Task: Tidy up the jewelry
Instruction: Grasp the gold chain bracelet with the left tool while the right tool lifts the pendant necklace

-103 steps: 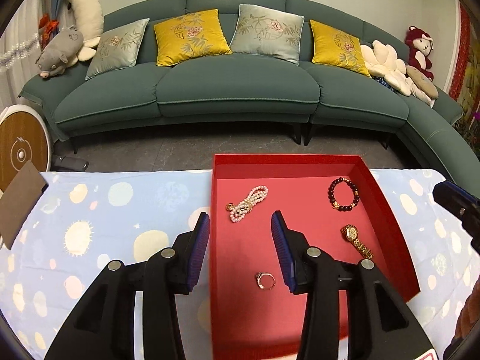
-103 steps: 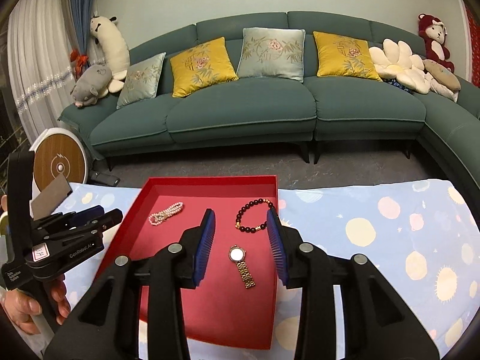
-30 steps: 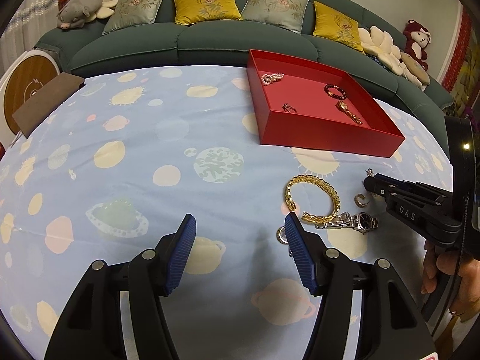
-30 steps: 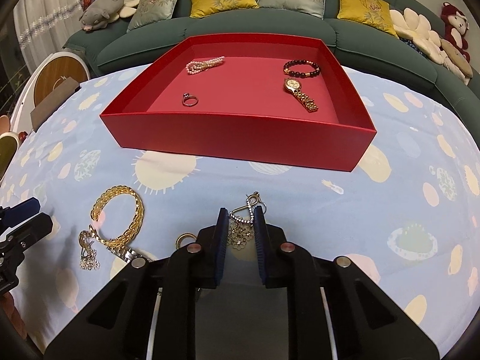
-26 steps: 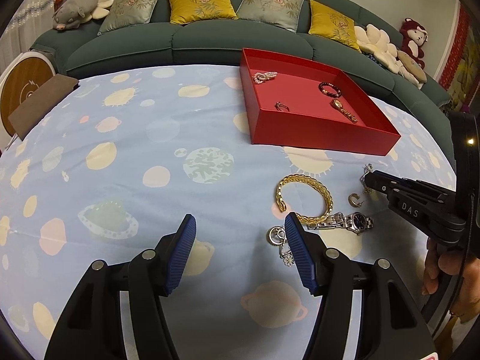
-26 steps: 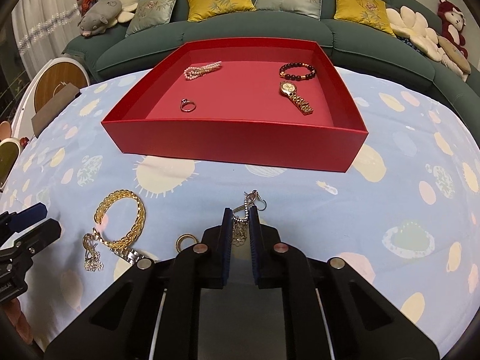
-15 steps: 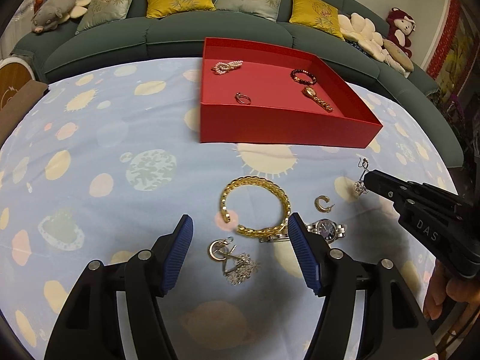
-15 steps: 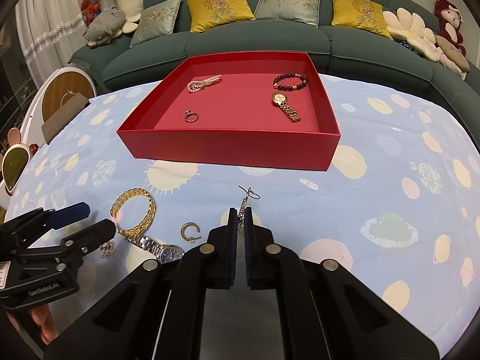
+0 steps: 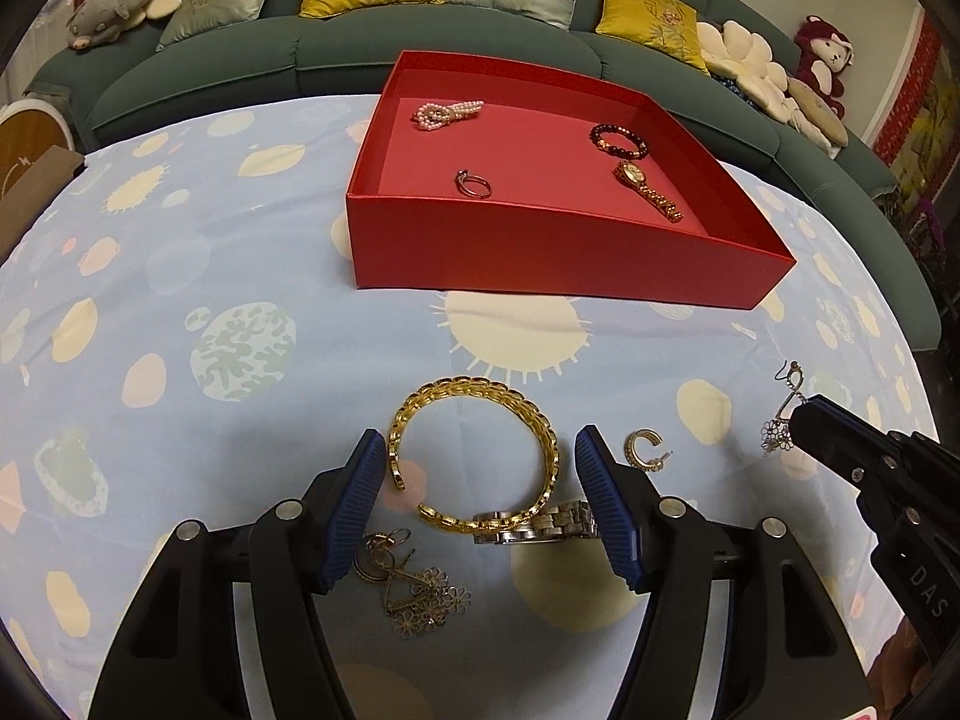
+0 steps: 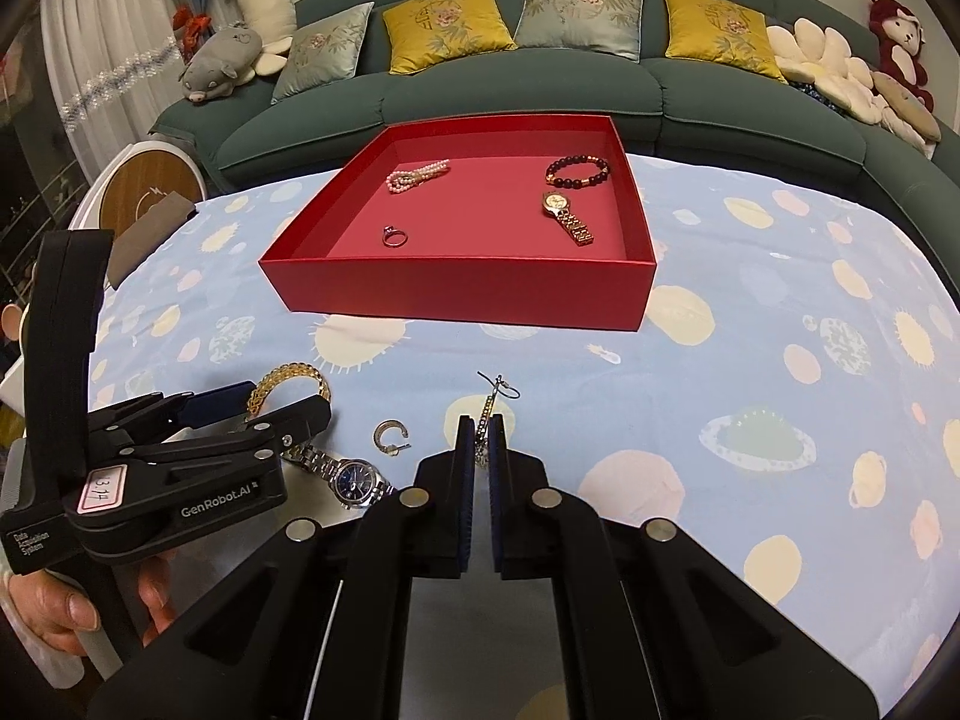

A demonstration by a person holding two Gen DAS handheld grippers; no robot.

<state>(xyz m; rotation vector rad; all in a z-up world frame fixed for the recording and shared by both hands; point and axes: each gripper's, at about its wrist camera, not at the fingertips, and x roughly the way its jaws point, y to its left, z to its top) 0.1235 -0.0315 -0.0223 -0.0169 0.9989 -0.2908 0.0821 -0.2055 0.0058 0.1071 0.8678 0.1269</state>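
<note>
**Earring pinched, bangle next**

Red tray (image 10: 462, 294) waits at the table's far edge. Left gripper (image 9: 480, 501) hangs spread around the gold bangle (image 9: 474, 456) near the front edge: close squarely, clear of the silver watch (image 10: 354, 480). Right gripper (image 10: 480, 426) pinches the drop earring (image 10: 489, 405); carry it level, no swinging

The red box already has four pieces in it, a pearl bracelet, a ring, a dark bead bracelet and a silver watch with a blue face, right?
Nearly. The red box does hold four pieces, but its watch is gold. The right wrist view shows the silver watch with the blue face lying outside the box on the tablecloth. The pearl bracelet, ring and dark bead bracelet are as you said.
</note>
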